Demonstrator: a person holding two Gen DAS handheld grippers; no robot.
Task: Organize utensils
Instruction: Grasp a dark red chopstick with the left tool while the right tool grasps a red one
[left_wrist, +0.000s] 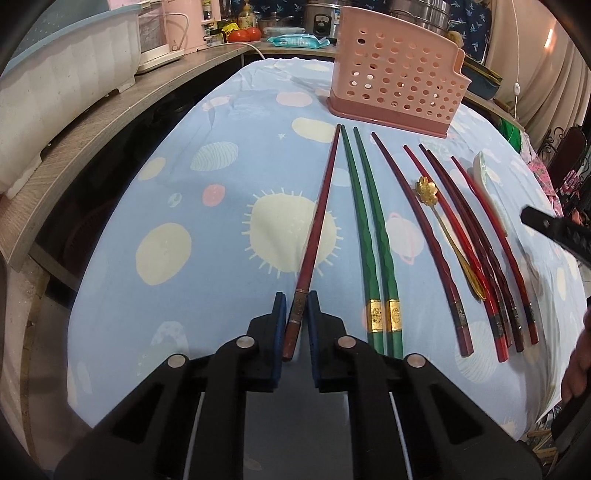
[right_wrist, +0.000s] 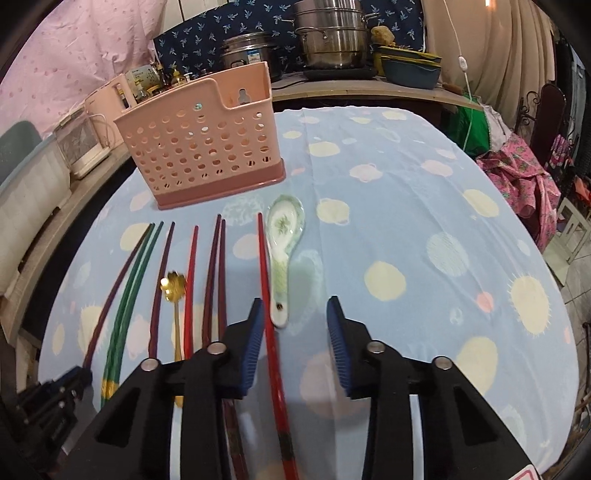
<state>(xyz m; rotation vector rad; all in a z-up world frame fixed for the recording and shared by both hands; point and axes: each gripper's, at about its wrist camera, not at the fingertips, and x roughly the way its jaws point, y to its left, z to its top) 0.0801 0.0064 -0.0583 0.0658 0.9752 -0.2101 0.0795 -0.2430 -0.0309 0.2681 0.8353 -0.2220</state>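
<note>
One dark-red chopstick (left_wrist: 317, 225), gold-banded

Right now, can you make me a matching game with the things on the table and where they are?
Things:
1. dark red chopstick
2. pink utensil basket
3. ceramic soup spoon
4. gold flower spoon

Places:
A. standing upright at the far end of the row
B. between the left gripper's blue pads
C. lying among the red chopsticks
D. lying ahead of the open right gripper

Pairs: 1-B, 2-A, 3-D, 4-C
</note>
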